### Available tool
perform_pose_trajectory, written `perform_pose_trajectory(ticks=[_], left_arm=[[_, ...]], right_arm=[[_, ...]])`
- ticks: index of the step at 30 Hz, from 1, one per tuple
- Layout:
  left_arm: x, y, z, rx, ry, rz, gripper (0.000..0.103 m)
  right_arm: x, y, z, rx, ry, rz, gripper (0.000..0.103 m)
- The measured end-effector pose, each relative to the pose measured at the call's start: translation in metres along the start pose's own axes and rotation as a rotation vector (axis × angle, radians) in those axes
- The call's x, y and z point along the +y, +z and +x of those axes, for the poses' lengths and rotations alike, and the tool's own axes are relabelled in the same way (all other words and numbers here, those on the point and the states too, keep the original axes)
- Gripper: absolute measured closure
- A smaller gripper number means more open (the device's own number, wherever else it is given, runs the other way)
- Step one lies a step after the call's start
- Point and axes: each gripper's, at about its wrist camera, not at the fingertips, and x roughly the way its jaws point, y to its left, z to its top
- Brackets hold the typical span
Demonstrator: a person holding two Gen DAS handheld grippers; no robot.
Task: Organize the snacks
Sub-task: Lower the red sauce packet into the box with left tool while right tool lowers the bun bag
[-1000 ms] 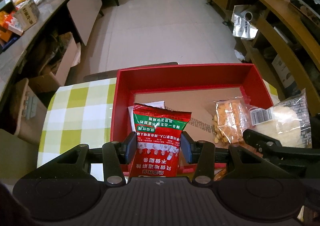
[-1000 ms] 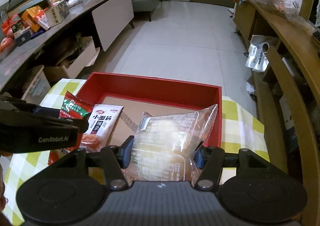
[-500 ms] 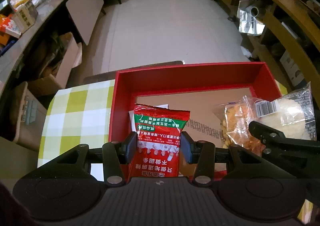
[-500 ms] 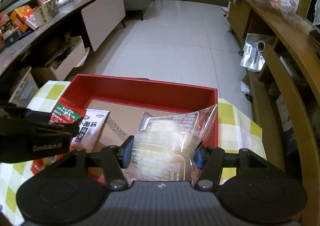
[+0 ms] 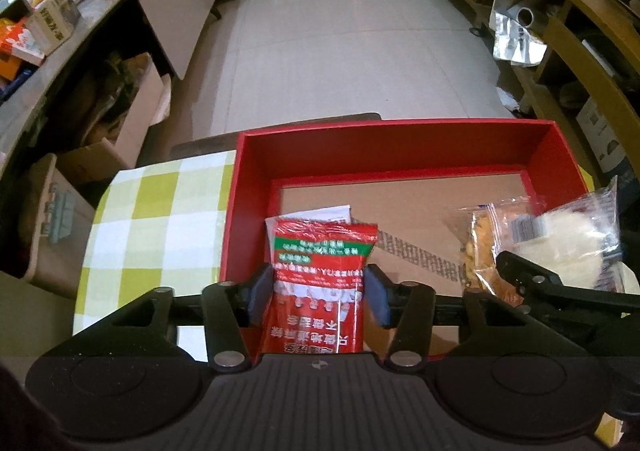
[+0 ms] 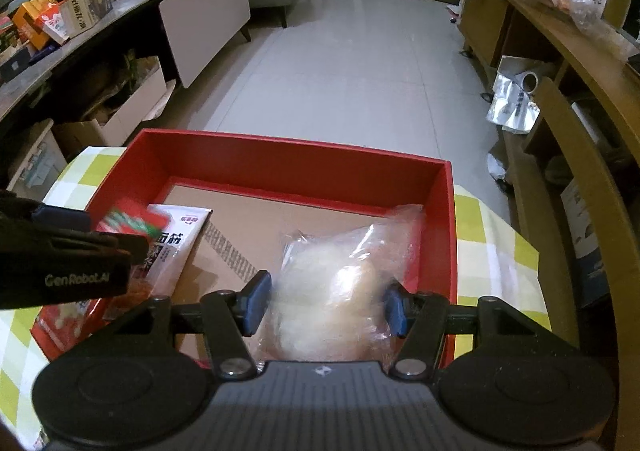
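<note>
A red box with a cardboard floor stands on the green-checked tablecloth; it also shows in the right wrist view. My left gripper stands open around a red and green snack packet that hangs over the box's left side, with a gap at each pad. A white packet lies under it. My right gripper stands open around a clear bag of pale pastry blurred by motion over the box's right side. A clear bag of orange snacks lies beside it.
A long counter with boxes and bags runs along the left, cardboard boxes below it. Wooden shelving lines the right. Tiled floor lies beyond the table's far edge.
Both grippers have opened wider. The red packet and the pastry bag have dropped lower into the box; the pastry bag is blurred as it falls.
</note>
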Motion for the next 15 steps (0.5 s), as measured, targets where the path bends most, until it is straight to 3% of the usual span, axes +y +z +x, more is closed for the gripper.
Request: perform_pose_trajectory(ticks=[4, 15], left_arm=[[0.001, 0.001, -0.001, -0.014, 0.012, -0.005, 0.028], [0.001, 0.0, -0.015, -0.034, 0.01, -0.007, 0.018]], right_arm=[[-0.001, 0.001, -0.003, -0.013, -0.003, 0.006, 0.039], [-0.001, 0.005, -0.017, -0.034, -0.019, 0.015, 0.039]])
